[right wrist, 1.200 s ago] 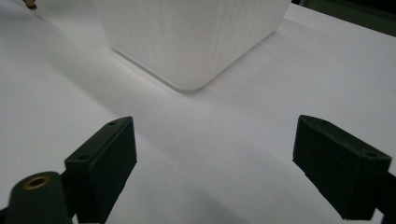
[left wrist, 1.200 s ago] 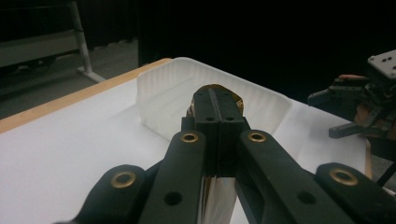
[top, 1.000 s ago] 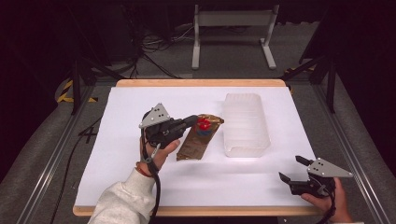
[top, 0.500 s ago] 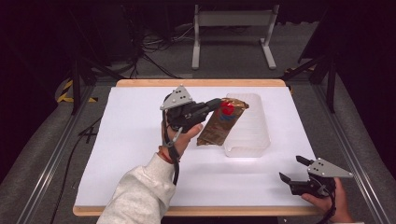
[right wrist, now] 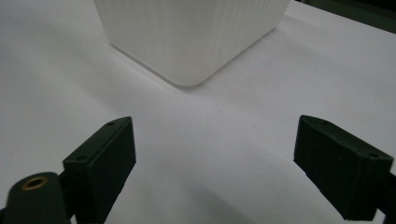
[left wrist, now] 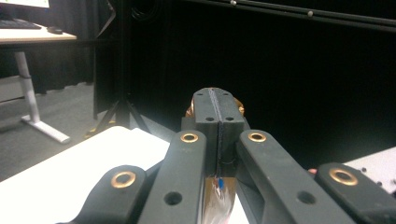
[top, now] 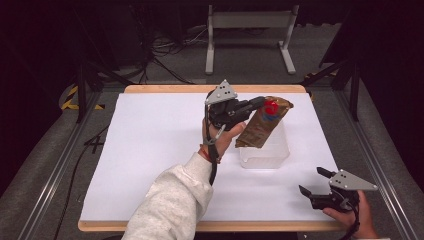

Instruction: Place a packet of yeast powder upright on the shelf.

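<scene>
Item: brown foil packet (top: pixel 264 122), light, limp, slick, aloft over clear bin (top: pixel 264 155) | Left gripper (top: pixel 252 104): clamped on its top edge; keep your hold there | Right gripper (top: pixel 315 182): jaws apart, idle on table (top: pixel 150 150)

the packet (top: pixel 264 124) above the tub is glossy golden brown, with a red round mark and a small blue patch near its top end. the tub (top: pixel 265 150) is milky translucent white with fine vertical ribbing. the left hand-held gripper (top: pixel 252 104) beside the packet is matt black with brass-coloured rivets and a grey plate with dark dots. the right hand-held gripper (top: pixel 314 182), well apart from the tub, is black with the same grey plate. the surface (top: pixel 150 145) is plain white with a pale wood edge. the sleeve (top: pixel 172 200) is light grey.
</scene>
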{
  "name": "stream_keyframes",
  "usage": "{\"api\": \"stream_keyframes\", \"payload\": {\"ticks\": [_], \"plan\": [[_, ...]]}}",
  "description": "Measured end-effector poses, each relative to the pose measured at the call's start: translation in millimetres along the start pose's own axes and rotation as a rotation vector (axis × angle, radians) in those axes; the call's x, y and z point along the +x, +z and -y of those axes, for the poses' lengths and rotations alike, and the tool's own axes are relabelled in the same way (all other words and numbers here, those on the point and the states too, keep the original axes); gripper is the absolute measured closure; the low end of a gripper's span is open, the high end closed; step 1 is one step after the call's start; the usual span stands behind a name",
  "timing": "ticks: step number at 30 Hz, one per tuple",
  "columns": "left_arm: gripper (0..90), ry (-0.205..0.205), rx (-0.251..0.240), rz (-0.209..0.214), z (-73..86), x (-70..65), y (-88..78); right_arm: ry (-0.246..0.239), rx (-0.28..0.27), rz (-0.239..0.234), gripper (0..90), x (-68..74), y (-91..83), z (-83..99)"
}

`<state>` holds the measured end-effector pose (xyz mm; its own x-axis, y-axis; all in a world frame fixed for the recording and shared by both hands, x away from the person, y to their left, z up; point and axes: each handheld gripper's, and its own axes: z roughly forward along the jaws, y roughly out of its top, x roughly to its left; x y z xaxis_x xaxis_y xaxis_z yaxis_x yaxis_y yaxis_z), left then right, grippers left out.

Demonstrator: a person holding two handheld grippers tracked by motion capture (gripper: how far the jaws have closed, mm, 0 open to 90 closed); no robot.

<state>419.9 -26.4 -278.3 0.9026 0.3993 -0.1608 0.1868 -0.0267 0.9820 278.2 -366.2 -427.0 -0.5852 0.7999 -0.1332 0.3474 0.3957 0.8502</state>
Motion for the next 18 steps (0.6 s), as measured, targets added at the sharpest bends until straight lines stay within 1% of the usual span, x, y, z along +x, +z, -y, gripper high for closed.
{"api": "stream_keyframes", "payload": {"ticks": [1,4,6,8,9,10,11,13,15,16,17,18], "plan": [[90.0,-0.004,-0.005,-0.007,1.6,-1.3,4.0,-0.001,-0.001,-0.003,13.5,-0.1,0.1,0.0],[90.0,-0.021,-0.014,-0.005,7.5,-2.3,13.6,0.001,-0.001,-0.003,13.4,0.0,-0.1,0.0],[90.0,-0.043,-0.018,0.001,12.3,-3.3,19.9,-0.003,0.001,-0.003,13.4,0.2,0.1,-0.1],[90.0,-0.040,-0.017,-0.004,15.9,-5.4,24.2,-0.006,0.001,-0.003,13.4,0.3,0.3,-0.1],[90.0,-0.048,-0.018,0.005,17.9,-6.0,26.2,-0.007,0.002,-0.004,13.4,0.4,0.4,0.0],[90.0,-0.048,-0.018,0.003,19.1,-6.8,27.8,-0.006,0.005,-0.004,13.4,0.7,0.3,0.0],[90.0,-0.041,-0.020,-0.003,20.8,-8.5,29.7,-0.006,0.006,-0.004,13.4,0.7,0.4,0.0],[90.0,-0.044,-0.017,0.005,23.8,-9.7,32.5,-0.004,0.007,-0.008,13.4,0.9,0.5,0.1],[90.0,-0.039,-0.022,-0.007,26.5,-10.1,33.5,-0.005,0.010,-0.007,13.4,1.2,0.7,0.1],[90.0,-0.049,-0.031,0.004,27.5,-8.6,34.2,-0.006,0.010,-0.009,13.4,1.4,0.7,0.1],[90.0,-0.056,-0.032,0.005,28.5,-7.3,34.1,-0.006,0.011,-0.011,13.4,1.6,0.9,0.0],[90.0,-0.048,-0.037,-0.013,29.8,-6.8,32.9,-0.007,0.012,-0.010,13.4,1.9,1.0,0.0]]}}
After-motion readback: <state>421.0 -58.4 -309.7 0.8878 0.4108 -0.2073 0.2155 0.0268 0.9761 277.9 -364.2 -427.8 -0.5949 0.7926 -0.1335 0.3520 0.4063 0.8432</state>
